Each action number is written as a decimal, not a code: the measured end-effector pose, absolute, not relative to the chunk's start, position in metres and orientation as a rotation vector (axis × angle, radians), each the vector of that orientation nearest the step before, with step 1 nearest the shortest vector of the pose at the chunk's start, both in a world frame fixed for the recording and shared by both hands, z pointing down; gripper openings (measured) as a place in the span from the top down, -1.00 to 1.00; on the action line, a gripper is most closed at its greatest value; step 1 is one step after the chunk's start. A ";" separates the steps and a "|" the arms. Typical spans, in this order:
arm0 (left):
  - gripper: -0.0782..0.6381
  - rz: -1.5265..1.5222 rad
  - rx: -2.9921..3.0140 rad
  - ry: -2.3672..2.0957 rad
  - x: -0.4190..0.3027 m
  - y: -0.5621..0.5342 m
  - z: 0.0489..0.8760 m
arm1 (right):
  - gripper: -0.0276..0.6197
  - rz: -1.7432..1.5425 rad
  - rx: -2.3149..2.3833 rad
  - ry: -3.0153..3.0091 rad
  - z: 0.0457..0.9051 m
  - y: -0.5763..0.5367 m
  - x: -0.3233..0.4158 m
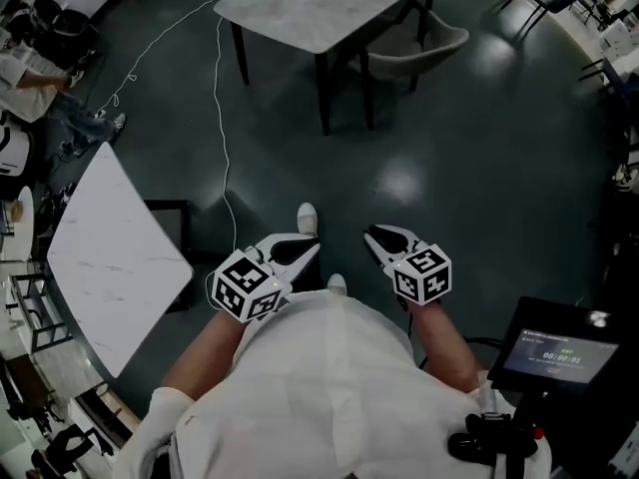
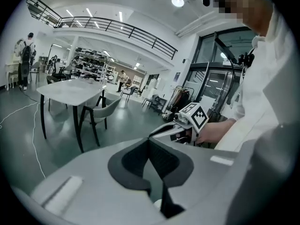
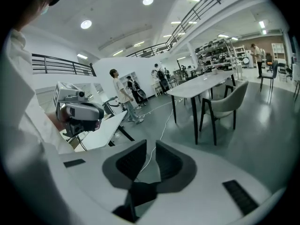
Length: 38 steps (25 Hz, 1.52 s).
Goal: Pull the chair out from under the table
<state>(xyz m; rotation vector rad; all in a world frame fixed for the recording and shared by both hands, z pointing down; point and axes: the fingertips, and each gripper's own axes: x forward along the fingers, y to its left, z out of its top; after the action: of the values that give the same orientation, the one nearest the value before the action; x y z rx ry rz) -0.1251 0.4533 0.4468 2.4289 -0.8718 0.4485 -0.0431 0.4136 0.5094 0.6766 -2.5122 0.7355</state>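
Note:
The grey-beige chair stands tucked under the far side of a marble-topped table with black legs, well ahead of me across the dark floor. It shows as the chair in the left gripper view and the chair in the right gripper view, each time far beyond the jaws. My left gripper hangs in front of my body, its jaws meeting at the tips on nothing. My right gripper is level beside it, with a narrow gap between its jaws and nothing in it.
A second marble table stands close on my left. A white cable runs over the floor toward the far table. A stand with a screen is at my right. A seated person is at far left; other people stand behind.

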 end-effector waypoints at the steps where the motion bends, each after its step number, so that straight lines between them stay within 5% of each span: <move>1: 0.76 0.446 2.435 -0.858 -0.128 0.439 0.449 | 0.83 0.743 0.696 -2.503 0.511 0.401 -0.044; 19: 0.76 0.454 2.543 -0.706 -0.207 0.193 0.430 | 0.79 0.811 1.119 -2.409 0.490 0.151 -0.074; 38: 0.76 0.468 2.507 -0.800 -0.132 -0.021 0.412 | 0.45 1.159 1.526 -2.195 0.561 -0.140 0.122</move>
<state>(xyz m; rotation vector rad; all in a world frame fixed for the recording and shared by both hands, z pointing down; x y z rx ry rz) -0.1319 -0.0207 0.4124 2.5072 -0.7998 0.4681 0.1222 -0.1402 0.5615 1.5256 -2.1948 1.1592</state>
